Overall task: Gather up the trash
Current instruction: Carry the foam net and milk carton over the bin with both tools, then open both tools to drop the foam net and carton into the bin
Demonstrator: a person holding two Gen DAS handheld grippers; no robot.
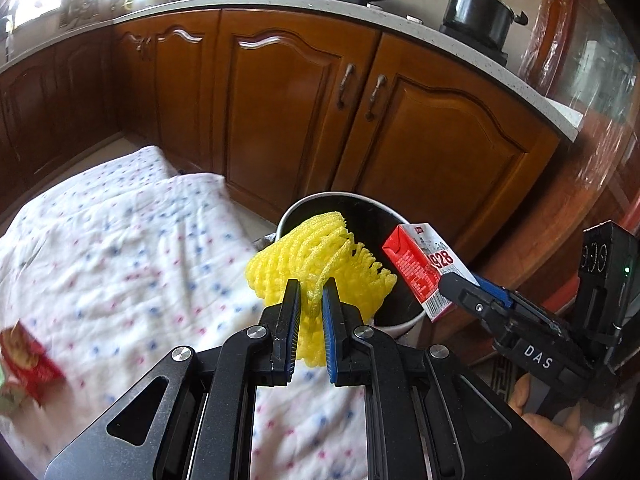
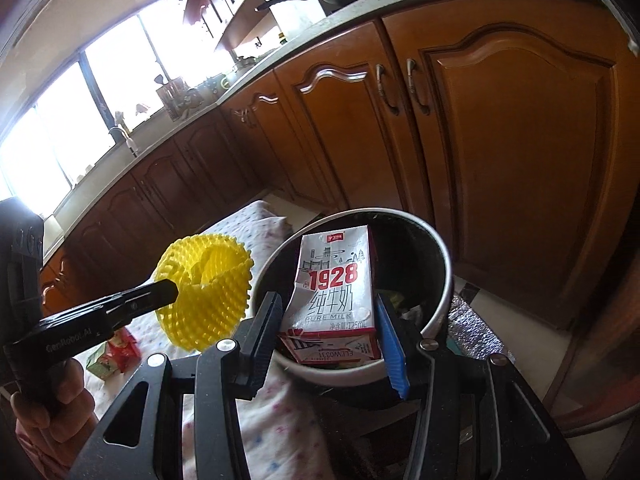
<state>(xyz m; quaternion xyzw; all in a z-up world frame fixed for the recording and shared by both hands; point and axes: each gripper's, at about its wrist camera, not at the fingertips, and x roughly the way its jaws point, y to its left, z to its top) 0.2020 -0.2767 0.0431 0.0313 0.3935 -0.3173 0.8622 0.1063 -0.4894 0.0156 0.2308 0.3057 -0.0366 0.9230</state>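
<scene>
Left tool (image 1: 311,300) is clamped tight on a yellow foam fruit net (image 1: 320,252), the squishy mesh sleeve kind, w/ its ribbed lattice bunched between the blue ridged pads. From the right cam the net (image 2: 206,292) looks like an open tube, sitting at about 9 o'clock of the trash bin (image 2: 444,264), just outside the rim.

Right tool (image 2: 324,328) has its fingers pressed on both sides of a small milk carton (image 2: 336,296), a waxy paper box, white front w/ red "1928" and "pure milk", red sides, one edge crumpled. It's held right over the bin's mouth. The bin is round, pale smooth rim, black liner inside, some scraps at the bottom.

In the left cam the carton (image 1: 420,268) is at 3 o'clock of the net, tilted.

Quilted white cloth (image 1: 120,248) w/ tiny blue/pink dots covers the surface at 9 o'clock of the bin; a red snack box (image 1: 28,364) lies on it, blurry. Glossy wood cabinet doors (image 1: 288,112) w/ arched panels behind, and a black pot (image 1: 478,12) up on the counter (image 1: 240,2).
</scene>
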